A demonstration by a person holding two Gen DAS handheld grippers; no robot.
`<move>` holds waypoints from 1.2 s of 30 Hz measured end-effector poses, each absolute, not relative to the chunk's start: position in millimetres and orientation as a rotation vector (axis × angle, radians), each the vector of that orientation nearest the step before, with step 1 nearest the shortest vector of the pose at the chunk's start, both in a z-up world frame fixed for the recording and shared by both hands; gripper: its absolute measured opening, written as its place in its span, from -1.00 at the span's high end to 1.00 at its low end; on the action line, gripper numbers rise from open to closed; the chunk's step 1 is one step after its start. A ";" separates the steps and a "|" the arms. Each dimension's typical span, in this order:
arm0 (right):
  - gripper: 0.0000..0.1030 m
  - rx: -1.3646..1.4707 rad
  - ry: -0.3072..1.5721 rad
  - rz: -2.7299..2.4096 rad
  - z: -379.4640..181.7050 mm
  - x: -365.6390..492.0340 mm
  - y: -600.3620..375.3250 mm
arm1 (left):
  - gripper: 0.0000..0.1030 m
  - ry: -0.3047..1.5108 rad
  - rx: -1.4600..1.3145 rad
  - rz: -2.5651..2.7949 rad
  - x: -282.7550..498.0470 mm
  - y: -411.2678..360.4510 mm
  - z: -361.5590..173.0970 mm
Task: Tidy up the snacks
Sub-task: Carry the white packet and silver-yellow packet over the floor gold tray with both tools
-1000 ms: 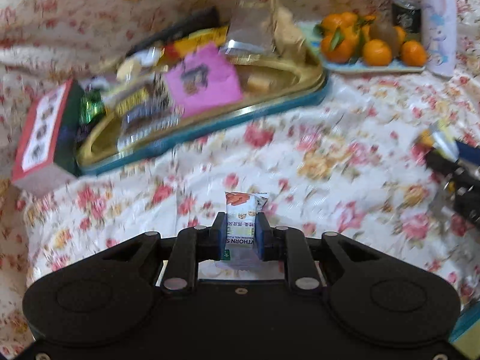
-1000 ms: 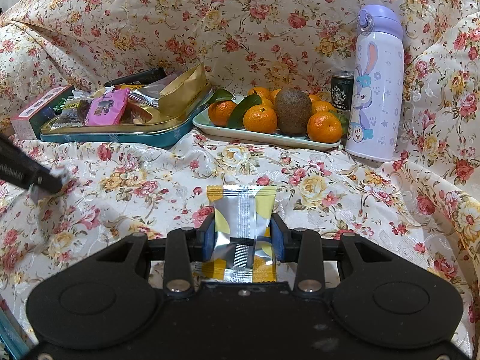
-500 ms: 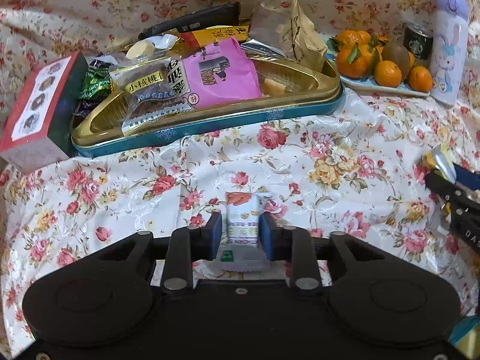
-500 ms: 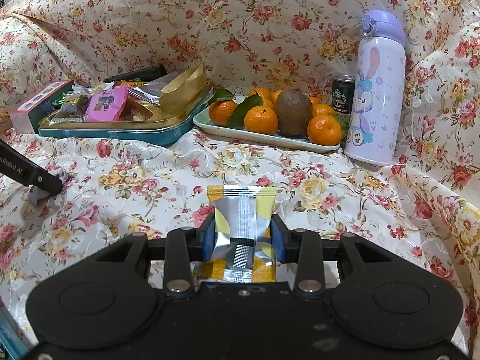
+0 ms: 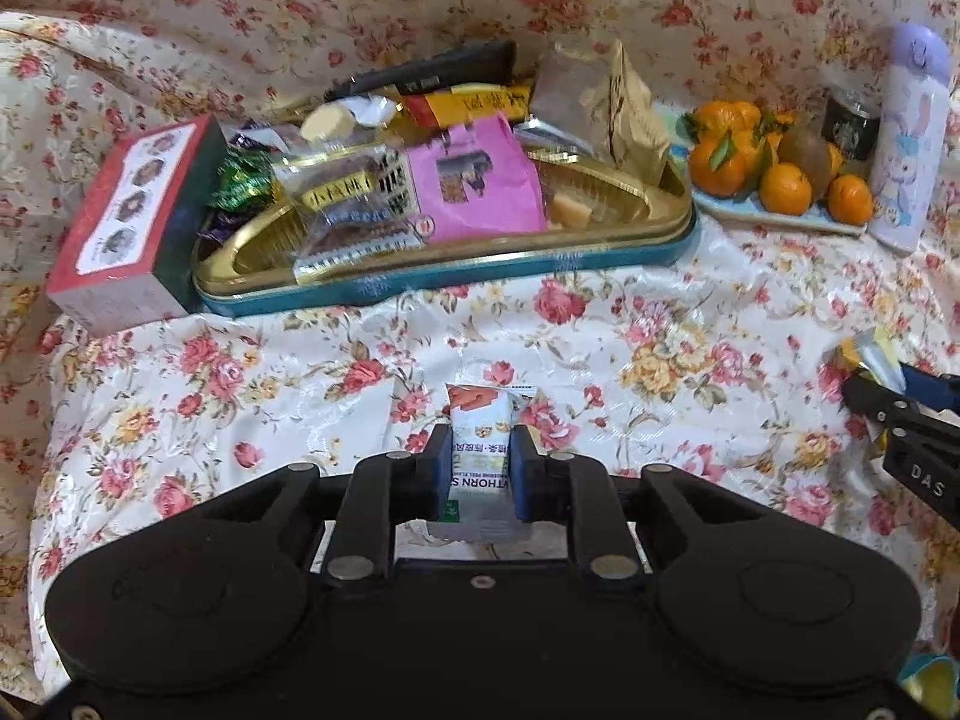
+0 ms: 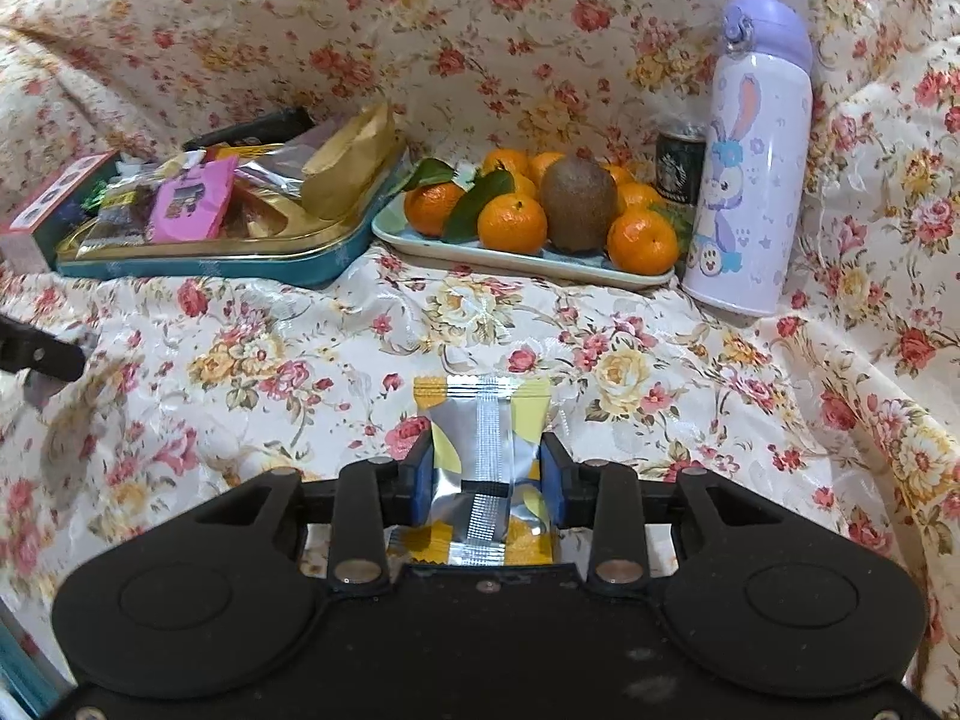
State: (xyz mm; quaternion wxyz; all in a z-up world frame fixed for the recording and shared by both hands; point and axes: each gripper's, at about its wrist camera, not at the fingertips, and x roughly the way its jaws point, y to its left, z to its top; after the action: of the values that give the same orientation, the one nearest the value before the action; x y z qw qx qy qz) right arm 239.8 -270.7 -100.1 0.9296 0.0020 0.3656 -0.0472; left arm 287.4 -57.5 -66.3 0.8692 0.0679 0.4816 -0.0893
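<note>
In the left wrist view my left gripper (image 5: pixel 480 447) is shut on a small white snack packet (image 5: pixel 480 411) with an orange top, held upright just above the floral cloth. Beyond it lies the gold-lined teal tin tray (image 5: pixel 450 279), piled with snacks, among them a pink packet (image 5: pixel 474 180). In the right wrist view my right gripper (image 6: pixel 486 459) grips a silver and yellow packet (image 6: pixel 480 420), its jaws closing a little tighter on it. The tray (image 6: pixel 210 264) lies far left of it. The right gripper (image 5: pixel 900 414) shows at the right edge of the left view.
A red and green box (image 5: pixel 126 222) leans against the tray's left end. Right of the tray a plate (image 6: pixel 510 261) holds oranges and a kiwi. Behind it stand a dark can (image 6: pixel 678 162) and a lilac rabbit bottle (image 6: pixel 750 180). Floral cloth covers everything.
The left jaws have narrowed onto the white packet, and the left view has rolled and steadied. The right gripper and its packet have hardly moved.
</note>
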 end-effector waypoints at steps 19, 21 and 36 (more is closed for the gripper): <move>0.30 0.179 0.486 -0.033 25.1 112.7 -213.0 | 0.50 0.801 0.080 -0.184 176.3 -20.9 28.3; 0.30 0.198 0.471 -0.028 30.9 91.6 -206.6 | 0.50 0.785 0.071 -0.180 161.6 -17.2 33.6; 0.29 0.276 0.503 -0.047 30.7 -30.6 -171.1 | 0.50 0.849 0.051 -0.144 72.2 -6.3 12.3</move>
State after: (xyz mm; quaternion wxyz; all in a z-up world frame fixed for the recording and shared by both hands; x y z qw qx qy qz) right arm -30.6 -171.1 30.7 0.9589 0.1363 0.2479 -0.0233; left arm 72.2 -6.3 12.3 0.9084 0.0247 0.4115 -0.0697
